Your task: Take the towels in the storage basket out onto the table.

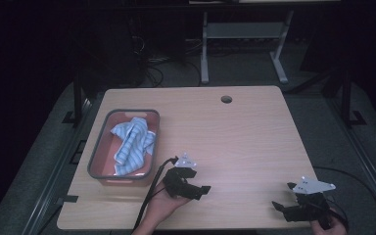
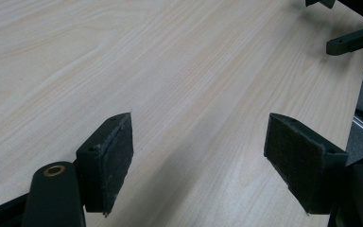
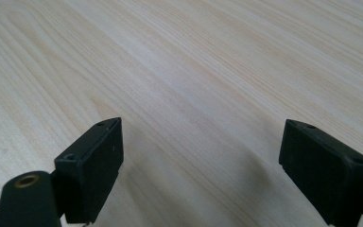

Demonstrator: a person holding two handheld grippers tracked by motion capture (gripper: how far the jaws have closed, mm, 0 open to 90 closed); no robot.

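A light wooden table [image 1: 240, 132] carries a pink bin with a grey rim [image 1: 99, 147] at its left. In the bin lies a crumpled blue-and-white striped cloth [image 1: 132, 142]. My left gripper [image 1: 199, 182] is held just right of the bin near the front edge, open and empty. In the left gripper view its pads [image 2: 108, 161] stand wide apart over bare wood [image 2: 170, 71]. My right gripper [image 1: 281, 197] hovers at the front right corner, also open. The right gripper view has its pads [image 3: 92, 165] spread over bare wood [image 3: 194, 71].
A round cable hole [image 1: 226, 99] sits near the table's far edge. Behind the table stands a grey desk frame [image 1: 205, 44] on a dark floor with cables. The right gripper's jaw [image 2: 352, 40] shows at the top right of the left gripper view.
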